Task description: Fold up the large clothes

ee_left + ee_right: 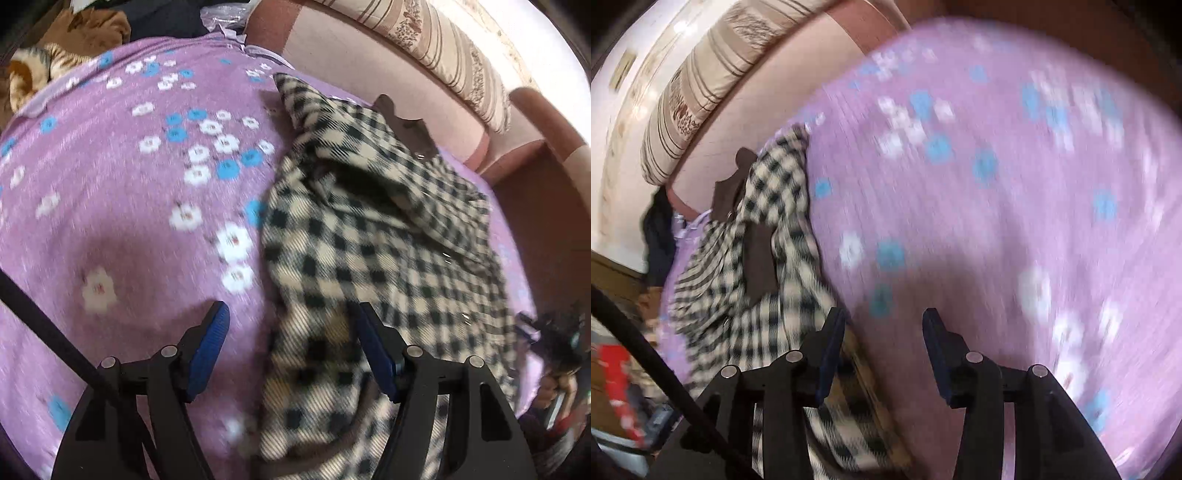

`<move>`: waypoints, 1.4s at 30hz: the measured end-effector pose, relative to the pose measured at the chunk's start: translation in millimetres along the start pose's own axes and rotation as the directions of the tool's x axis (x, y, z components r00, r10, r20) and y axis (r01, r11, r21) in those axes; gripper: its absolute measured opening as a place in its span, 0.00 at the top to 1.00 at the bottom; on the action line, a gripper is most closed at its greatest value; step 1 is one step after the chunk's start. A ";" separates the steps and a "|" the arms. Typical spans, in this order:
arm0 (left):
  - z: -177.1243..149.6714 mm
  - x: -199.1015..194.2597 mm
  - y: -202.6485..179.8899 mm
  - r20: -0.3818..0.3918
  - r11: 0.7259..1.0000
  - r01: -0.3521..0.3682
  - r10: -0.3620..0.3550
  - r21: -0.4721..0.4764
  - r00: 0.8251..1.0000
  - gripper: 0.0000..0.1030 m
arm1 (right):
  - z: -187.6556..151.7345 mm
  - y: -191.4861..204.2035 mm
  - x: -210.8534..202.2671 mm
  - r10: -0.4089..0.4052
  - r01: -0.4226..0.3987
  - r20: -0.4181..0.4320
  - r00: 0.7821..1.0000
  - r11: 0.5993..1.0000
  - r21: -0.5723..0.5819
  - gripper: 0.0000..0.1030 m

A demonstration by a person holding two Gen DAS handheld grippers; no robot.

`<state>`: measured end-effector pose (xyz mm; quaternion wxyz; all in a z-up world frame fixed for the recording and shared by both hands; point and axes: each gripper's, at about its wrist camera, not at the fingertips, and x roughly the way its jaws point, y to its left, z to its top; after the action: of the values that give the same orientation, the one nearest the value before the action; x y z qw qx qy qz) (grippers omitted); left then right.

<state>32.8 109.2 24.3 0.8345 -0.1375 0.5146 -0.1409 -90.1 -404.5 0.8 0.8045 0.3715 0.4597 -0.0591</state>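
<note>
On purple bedspread (110, 192), checked coat (369, 236) lies crumpled w/ edges loose.

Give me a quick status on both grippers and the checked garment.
Left hand-held gripper open, empty, over garment edge. Right hand-held gripper open, nothing between jaws. Checked garment crumpled, unfolded on purple floral bedspread. Nothing in the way.

Black-and-cream checked garment (369, 236) on lilac bedspread (129, 206) with white and blue flowers.
</note>
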 end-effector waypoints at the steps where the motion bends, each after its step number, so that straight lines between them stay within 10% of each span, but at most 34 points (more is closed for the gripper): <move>1: -4.9 -1.6 -0.7 -0.003 1.000 0.017 -0.017 -0.005 1.000 0.34 | -5.5 -2.8 -2.8 0.030 -0.030 0.009 1.000 1.000 0.006 0.53; 6: -39.0 -15.7 -2.6 -0.010 0.992 0.120 -0.121 -0.033 0.993 0.34 | -39.9 -6.6 -1.3 0.218 -0.214 -0.082 0.972 0.975 0.054 0.53; 12: -77.5 -32.6 3.4 -0.007 0.967 0.235 -0.236 -0.103 0.972 0.34 | -91.9 -11.4 5.1 0.423 -0.404 -0.163 0.892 0.905 0.136 0.53; 23: -136.3 -62.0 5.1 0.012 0.952 0.282 -0.283 -0.122 0.959 0.35 | -156.2 -20.2 -12.8 0.500 -0.472 -0.202 0.842 0.865 0.172 0.53; 33: -149.4 -67.1 -8.0 0.014 0.977 0.202 -0.201 -0.065 0.979 0.37 | -184.1 10.6 -17.3 0.389 -0.391 -0.207 0.898 0.920 0.033 0.54; 34: -148.8 -66.6 -10.5 0.011 0.981 0.184 -0.184 -0.056 0.983 0.41 | -185.9 14.9 -16.3 0.370 -0.373 -0.196 0.908 0.927 0.020 0.58; 36: -145.1 -65.1 -13.6 -0.016 0.995 0.098 -0.098 -0.025 0.995 0.95 | -188.4 22.4 -16.4 0.298 -0.306 -0.177 0.938 0.952 -0.021 0.76; 42: -145.4 -76.0 -4.6 -0.028 0.993 0.108 -0.109 -0.047 0.994 0.94 | -190.6 36.2 -23.0 0.269 -0.284 -0.172 0.948 0.956 -0.068 0.89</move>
<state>-130.9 121.3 25.4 0.8144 -0.1821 0.5221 -0.1764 -220.1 -259.9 -18.9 0.7812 0.3983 0.4688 0.1060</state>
